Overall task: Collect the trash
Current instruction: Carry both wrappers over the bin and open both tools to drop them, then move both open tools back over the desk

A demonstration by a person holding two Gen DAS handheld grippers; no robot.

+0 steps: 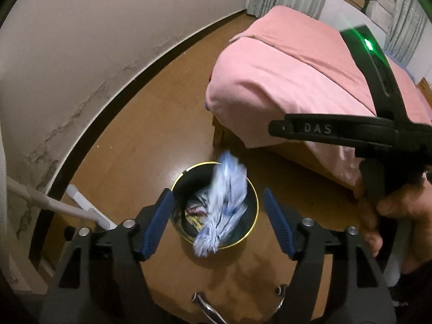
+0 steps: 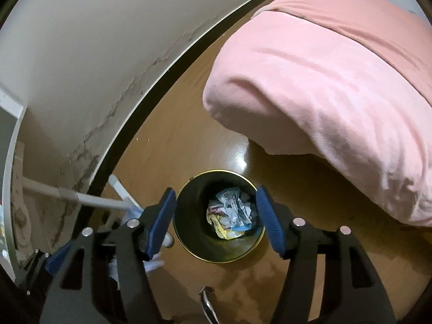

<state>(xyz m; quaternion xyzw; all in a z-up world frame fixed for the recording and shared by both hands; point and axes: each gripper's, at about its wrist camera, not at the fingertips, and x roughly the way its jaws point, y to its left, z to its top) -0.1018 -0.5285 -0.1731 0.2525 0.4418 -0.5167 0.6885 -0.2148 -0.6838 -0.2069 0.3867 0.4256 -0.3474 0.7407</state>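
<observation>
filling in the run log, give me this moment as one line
left gripper: open | blurred white-blue crumpled paper: over round black gold-rimmed bin | right gripper: open, empty | bin: holds wrappers

A blurred pale blue-white crumpled wrapper (image 1: 225,202) hangs between the open claw's blue pads, over a gold-rimmed black bin (image 1: 249,232) holding crumpled wrappers.

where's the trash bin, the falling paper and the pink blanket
trash bin (image 2: 189,239): right wrist view, gold rim at lower left
falling paper (image 1: 225,205): left wrist view, middle of the blurred wad
pink blanket (image 1: 283,81): left wrist view, top of the fabric
</observation>
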